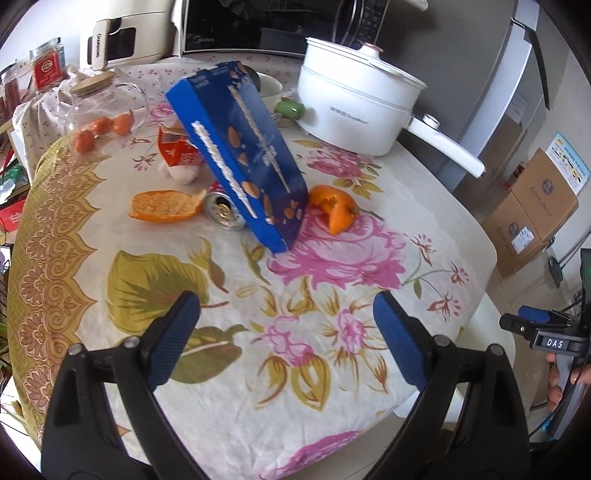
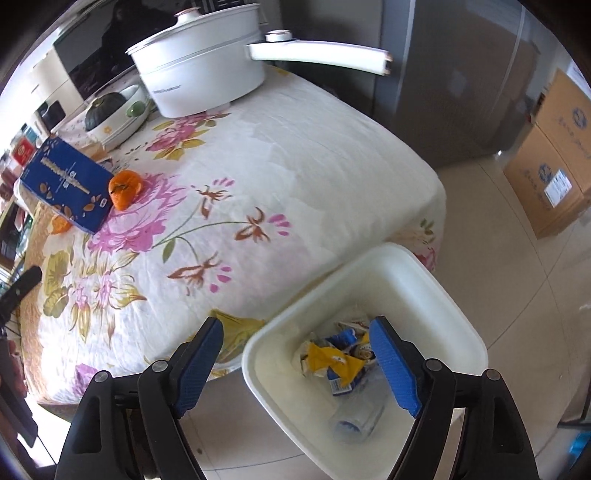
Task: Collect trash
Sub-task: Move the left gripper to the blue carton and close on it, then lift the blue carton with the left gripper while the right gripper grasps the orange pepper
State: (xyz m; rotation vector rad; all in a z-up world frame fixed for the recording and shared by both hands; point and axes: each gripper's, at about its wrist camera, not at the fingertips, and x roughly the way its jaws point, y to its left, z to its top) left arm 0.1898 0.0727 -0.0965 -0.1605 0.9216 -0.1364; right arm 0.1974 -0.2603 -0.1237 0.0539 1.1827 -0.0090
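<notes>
So, right tool [image 2: 295,365] wide open, empty, over white plastic bin [image 2: 424,280]; left tool [image 1: 286,332] open, empty. Next: approach tilted blue cardboard box [image 1: 240,155] squarely, pinch narrow sides.

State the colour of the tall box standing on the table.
Dark blue, printed with nuts and white stripes; the box shows best in the left wrist view.

Things you can only see part of

The tall blue cardboard box [image 1: 240,155] covers part of the shiny metal can [image 1: 223,211] and the red torn carton [image 1: 176,147] behind it. The black microwave oven [image 1: 273,26] is cut off by the top edge. In the white plastic bin [image 2: 439,295], the clear plastic bottle [image 2: 356,417] looks blurry, and the crumpled wrappers [image 2: 334,360] are too jumbled to read.
</notes>
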